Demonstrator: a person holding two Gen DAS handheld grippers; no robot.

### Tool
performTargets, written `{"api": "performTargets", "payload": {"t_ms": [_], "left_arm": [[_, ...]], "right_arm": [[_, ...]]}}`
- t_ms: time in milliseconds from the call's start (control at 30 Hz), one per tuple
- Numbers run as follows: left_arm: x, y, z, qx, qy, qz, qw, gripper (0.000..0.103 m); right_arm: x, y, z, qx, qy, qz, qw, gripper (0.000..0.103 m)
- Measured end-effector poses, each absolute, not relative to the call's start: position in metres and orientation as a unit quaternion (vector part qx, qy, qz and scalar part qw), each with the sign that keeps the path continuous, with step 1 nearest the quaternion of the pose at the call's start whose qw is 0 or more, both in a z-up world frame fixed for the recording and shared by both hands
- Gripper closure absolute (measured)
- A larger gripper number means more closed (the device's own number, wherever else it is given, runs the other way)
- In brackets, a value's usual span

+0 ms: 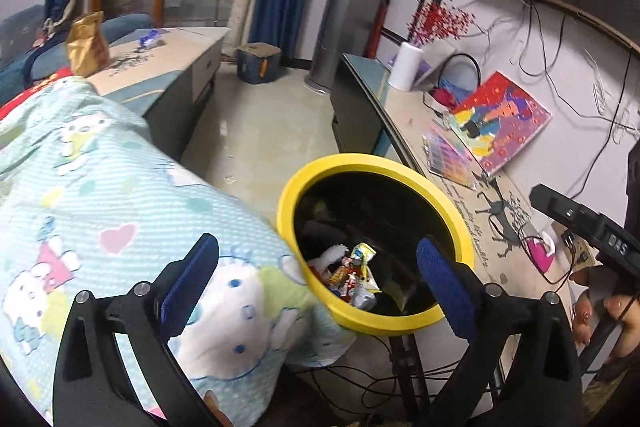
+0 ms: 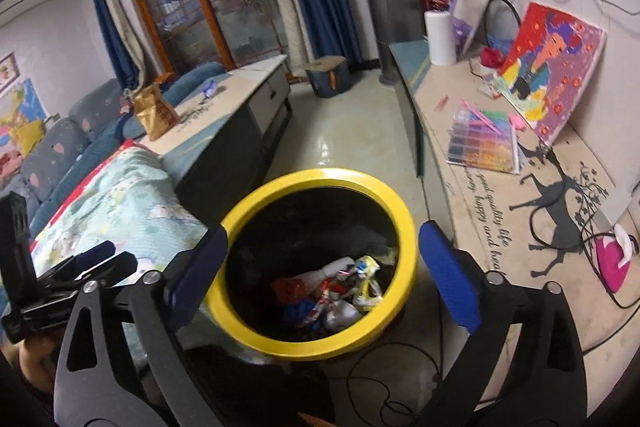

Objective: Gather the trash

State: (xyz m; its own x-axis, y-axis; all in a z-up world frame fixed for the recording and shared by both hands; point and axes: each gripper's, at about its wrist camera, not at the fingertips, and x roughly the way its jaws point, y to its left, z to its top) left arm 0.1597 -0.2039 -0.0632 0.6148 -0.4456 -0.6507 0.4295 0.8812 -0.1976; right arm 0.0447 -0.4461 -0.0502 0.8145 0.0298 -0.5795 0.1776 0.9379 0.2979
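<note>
A round bin with a yellow rim (image 1: 456,223) (image 2: 400,211) and black inside stands on the floor below both grippers. Crumpled wrappers (image 1: 356,275) (image 2: 344,291) lie in a heap at its bottom. My left gripper (image 1: 318,269) hangs over the bin's near-left edge, its blue pads wide apart with nothing between them. My right gripper (image 2: 324,263) is above the bin's mouth, open and empty too. The right gripper's black body shows at the right edge of the left wrist view. A brown paper bag (image 1: 86,45) (image 2: 154,113) stands on the low table.
A cartoon-print blanket (image 1: 100,211) (image 2: 120,211) lies left of the bin. The low table (image 1: 176,59) (image 2: 240,87) is behind it, a blue sofa (image 2: 64,143) further left. The long counter (image 2: 540,227) on the right carries a painting, colour sheets, cables and a pink object.
</note>
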Motion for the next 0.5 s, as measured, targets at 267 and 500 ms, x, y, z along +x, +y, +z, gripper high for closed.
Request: {"api": "performTargets", "payload": {"t_ms": [267,500], "left_arm": [[0.143,-0.165,-0.046,-0.021,0.348,-0.204,0.915,0.006],[0.123,-0.129,-0.039,-0.025,0.328,-0.164,0.93,0.006]], "right_arm": [[0.034,-0.41,-0.036,0.147,0.274,-0.014,0.95,0.011],[0.026,-0.375,-0.032,0.13,0.248,0.015,0.96,0.011]]}}
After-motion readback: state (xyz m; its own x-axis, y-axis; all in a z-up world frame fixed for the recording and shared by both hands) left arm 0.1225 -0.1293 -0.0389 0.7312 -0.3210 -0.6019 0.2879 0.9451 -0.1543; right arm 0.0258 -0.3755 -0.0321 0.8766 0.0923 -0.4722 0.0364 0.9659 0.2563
